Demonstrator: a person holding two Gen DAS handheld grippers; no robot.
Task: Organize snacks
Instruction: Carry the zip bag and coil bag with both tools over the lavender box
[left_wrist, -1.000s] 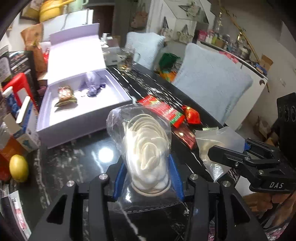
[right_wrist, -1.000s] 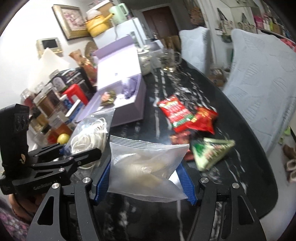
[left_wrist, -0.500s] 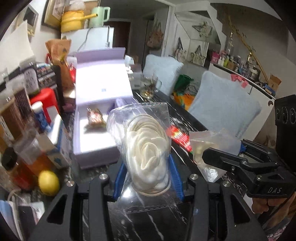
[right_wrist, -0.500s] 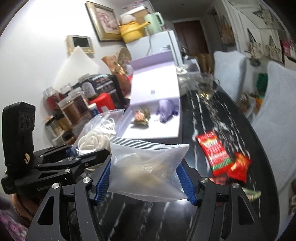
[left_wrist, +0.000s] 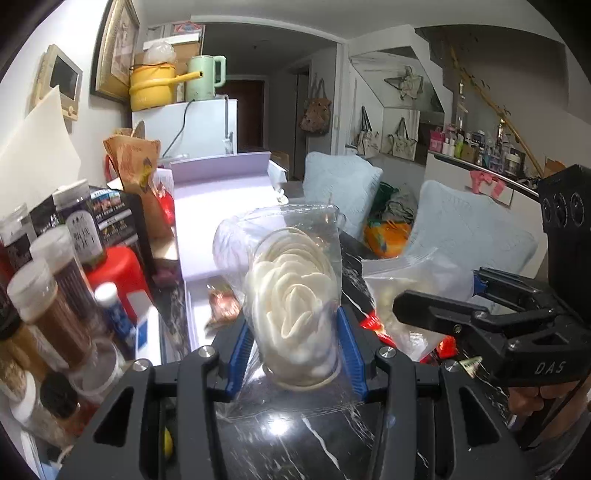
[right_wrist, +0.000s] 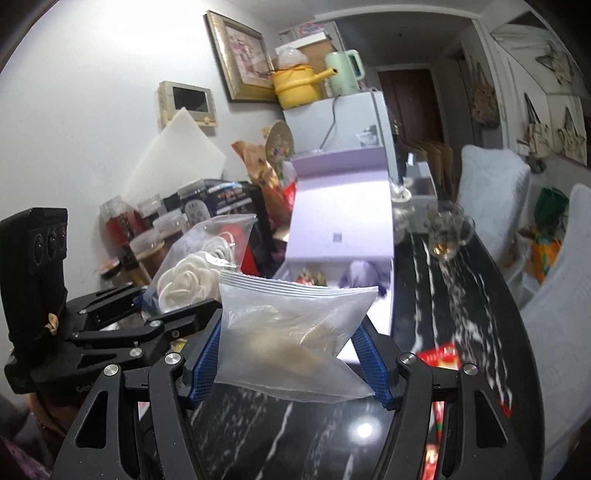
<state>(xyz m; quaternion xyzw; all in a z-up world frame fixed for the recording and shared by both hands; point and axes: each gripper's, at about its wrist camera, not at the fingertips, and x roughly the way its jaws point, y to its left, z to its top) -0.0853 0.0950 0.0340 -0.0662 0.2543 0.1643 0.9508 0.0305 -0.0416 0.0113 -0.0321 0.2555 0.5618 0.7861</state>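
Observation:
My left gripper (left_wrist: 293, 349) is shut on a clear bag of white coiled snacks (left_wrist: 291, 295), held up above the black marble table (left_wrist: 295, 443). My right gripper (right_wrist: 288, 354) is shut on a zip bag of pale snacks (right_wrist: 291, 328); that zip bag (left_wrist: 413, 291) also shows in the left wrist view. Ahead lies the open lilac box (right_wrist: 340, 221), its tray holding a small brown packet (left_wrist: 221, 304) and a purple wrapper (right_wrist: 360, 275). Red snack packets (right_wrist: 441, 356) lie on the table to the right.
Jars and bottles (left_wrist: 48, 295) crowd the table's left edge beside a red container (left_wrist: 118, 273). A glass cup (right_wrist: 448, 230) stands behind the box. Cushioned chairs (left_wrist: 469, 232) line the right side. A white fridge (left_wrist: 192, 125) is at the back.
Both grippers have lifted and tilted upward with their bags, nearing the lilac box. The table and red packets have dropped low in view.

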